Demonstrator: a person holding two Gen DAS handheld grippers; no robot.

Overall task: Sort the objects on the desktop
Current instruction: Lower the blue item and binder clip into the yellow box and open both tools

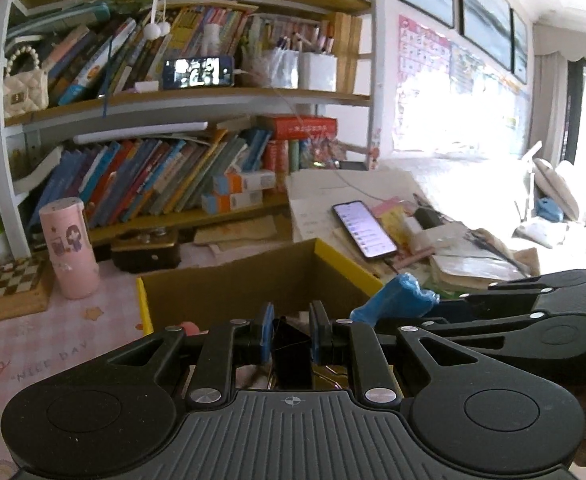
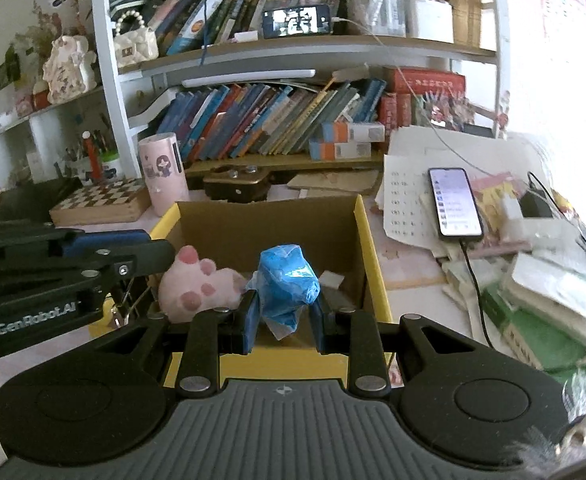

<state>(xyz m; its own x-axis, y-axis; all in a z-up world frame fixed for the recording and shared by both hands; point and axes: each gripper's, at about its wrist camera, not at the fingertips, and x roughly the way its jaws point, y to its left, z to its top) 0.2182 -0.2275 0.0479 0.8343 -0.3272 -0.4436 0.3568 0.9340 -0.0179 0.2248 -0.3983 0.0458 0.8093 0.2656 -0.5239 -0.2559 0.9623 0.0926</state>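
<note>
The blue packet (image 2: 287, 286) sits pinched between the pads of the right gripper (image 2: 285, 322), held above the open box (image 2: 363, 240), near its front wall. The grip catches only the packet's lower end, and its bulk stands free above the pads. Inside the box lie a pink plush (image 2: 199, 286) at the left and a small white item at the right. The left gripper (image 1: 291, 340) hovers over the box's near-left side, its jaws narrowed around a thin dark object (image 1: 291, 346) that cannot be identified; whether the pads truly press it cannot be told.

The crinkly wrap looks slippery, so a loose pinch could let the packet twist out early and land outside the box. The 2 grippers also crowd the same opening and could knock together. A phone (image 2: 455, 202) on papers lies right of the box.
</note>
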